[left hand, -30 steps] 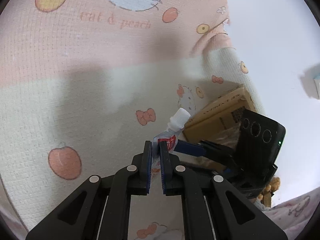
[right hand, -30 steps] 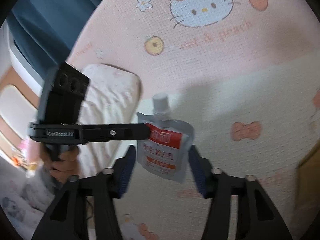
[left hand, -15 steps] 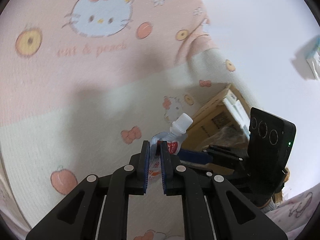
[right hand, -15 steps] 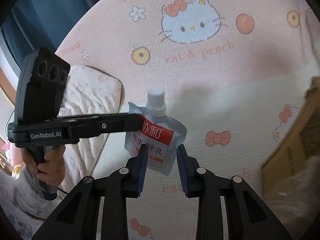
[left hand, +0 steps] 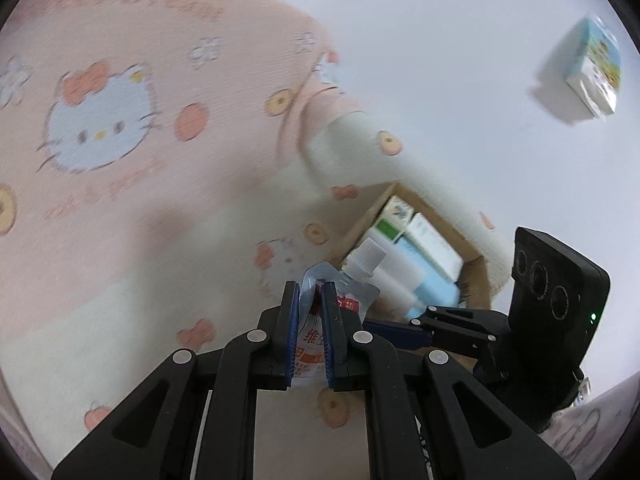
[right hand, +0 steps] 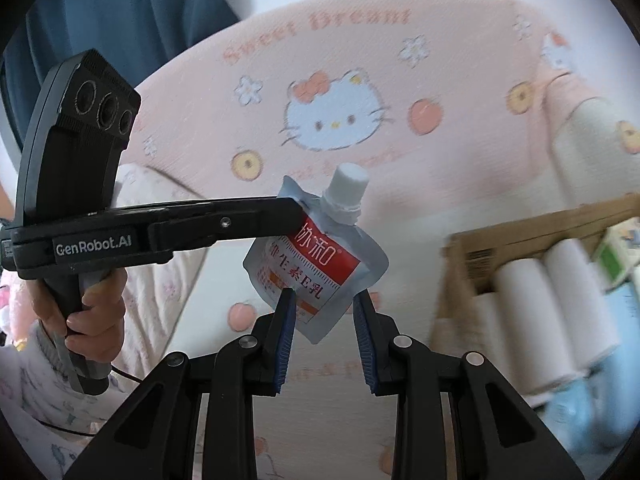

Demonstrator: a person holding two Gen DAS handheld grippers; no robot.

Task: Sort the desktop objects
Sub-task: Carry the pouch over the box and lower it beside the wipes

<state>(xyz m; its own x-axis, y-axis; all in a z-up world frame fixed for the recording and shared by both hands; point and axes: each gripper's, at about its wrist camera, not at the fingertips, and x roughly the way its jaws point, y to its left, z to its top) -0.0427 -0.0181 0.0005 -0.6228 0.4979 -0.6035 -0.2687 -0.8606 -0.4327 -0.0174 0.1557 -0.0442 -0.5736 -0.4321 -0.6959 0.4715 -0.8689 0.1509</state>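
Note:
A silver spout pouch (right hand: pixel 316 264) with a red label and white cap hangs in the air over a pink cartoon-cat blanket (right hand: pixel 336 116). My left gripper (right hand: pixel 294 210) reaches in from the left and is shut on the pouch's top corner beside the cap. In the left wrist view the pouch (left hand: pixel 356 300) is pinched edge-on between the left gripper's (left hand: pixel 308 292) blue pads. My right gripper (right hand: pixel 324 300) has both pads against the two sides of the pouch's lower corner. Its fingers (left hand: pixel 400 330) show just behind the pouch in the left wrist view.
An open cardboard box (right hand: pixel 520 232) stands at the right, holding white paper rolls (right hand: pixel 520 308) and small cartons. A tissue pack (left hand: pixel 588 72) lies far off on a white surface. A person's hand (right hand: pixel 96 312) grips the left handle. A blue curtain (right hand: pixel 120 8) hangs behind.
Both grippers have risen with the pouch. The right jaws, wide apart a second ago, have come in onto the pouch's lower corner. The cardboard box's inside has come into view.

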